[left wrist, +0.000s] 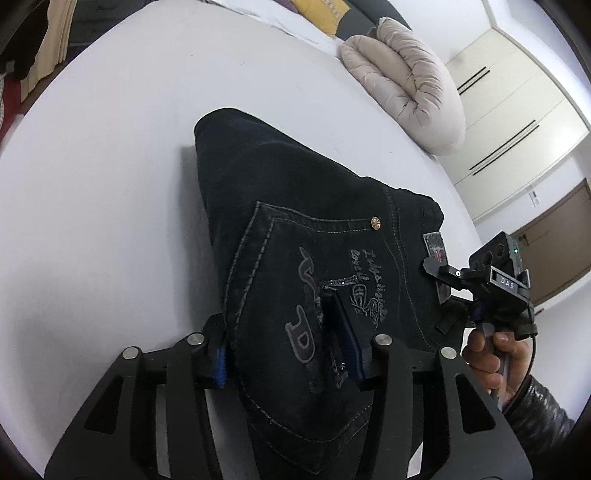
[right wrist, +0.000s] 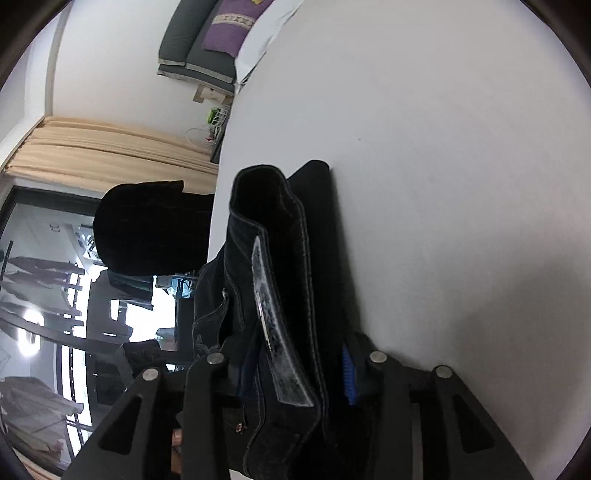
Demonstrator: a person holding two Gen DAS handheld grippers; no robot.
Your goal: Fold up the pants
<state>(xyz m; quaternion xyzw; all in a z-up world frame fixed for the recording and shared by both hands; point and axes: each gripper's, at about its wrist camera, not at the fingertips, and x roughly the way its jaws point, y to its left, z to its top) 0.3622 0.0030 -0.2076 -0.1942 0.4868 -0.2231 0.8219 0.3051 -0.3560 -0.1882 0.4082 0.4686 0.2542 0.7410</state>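
Dark navy jeans (left wrist: 295,221), folded into a thick bundle, are held above the white bed (left wrist: 110,166). The back pocket with embroidery and a rivet faces the left wrist camera. My left gripper (left wrist: 284,347) is shut on the pocket end of the jeans, the cloth pinched between its fingers. My right gripper (right wrist: 291,369) is shut on the waistband edge (right wrist: 280,325), where the leather label shows. The right gripper also shows in the left wrist view (left wrist: 443,291), at the label corner, with the person's hand on its handle.
A rolled beige duvet (left wrist: 402,85) lies at the bed's far right edge. White wardrobe doors (left wrist: 517,110) stand beyond it. Pillows (right wrist: 221,33) lie at the head of the bed. Beige curtains (right wrist: 103,151) and a dark window are off the bed's left side.
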